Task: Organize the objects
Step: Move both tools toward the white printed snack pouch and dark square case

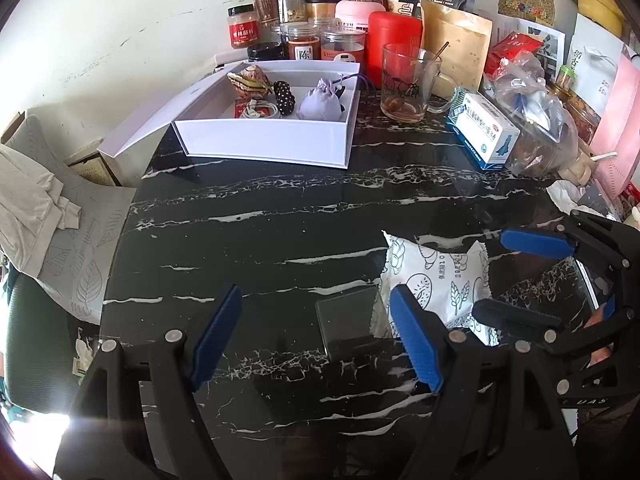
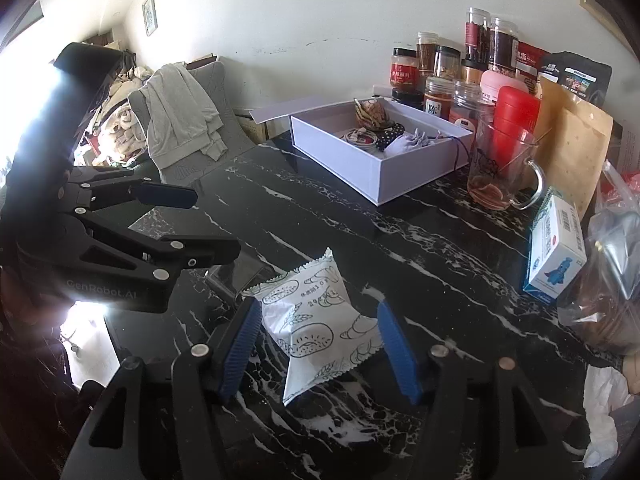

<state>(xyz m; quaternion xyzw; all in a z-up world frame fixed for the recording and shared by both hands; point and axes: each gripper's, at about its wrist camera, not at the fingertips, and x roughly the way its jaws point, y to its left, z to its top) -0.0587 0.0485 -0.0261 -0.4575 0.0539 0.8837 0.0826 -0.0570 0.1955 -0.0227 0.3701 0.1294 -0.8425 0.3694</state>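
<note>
Right wrist view: the right gripper (image 2: 318,350) stands open over the black white-veined marble table (image 2: 440,240), its blue-padded jaws either side of a white printed snack packet (image 2: 320,326) without pressing on it. The packet lies flat on the table, well in front of the open white rectangular box (image 2: 380,176) holding small items. A small dark square card (image 1: 348,328) lies just beside the packet, between the open jaws of the left gripper (image 1: 316,336), which grips nothing. A clear glass mug (image 2: 504,160) stands just right of the box.
</note>
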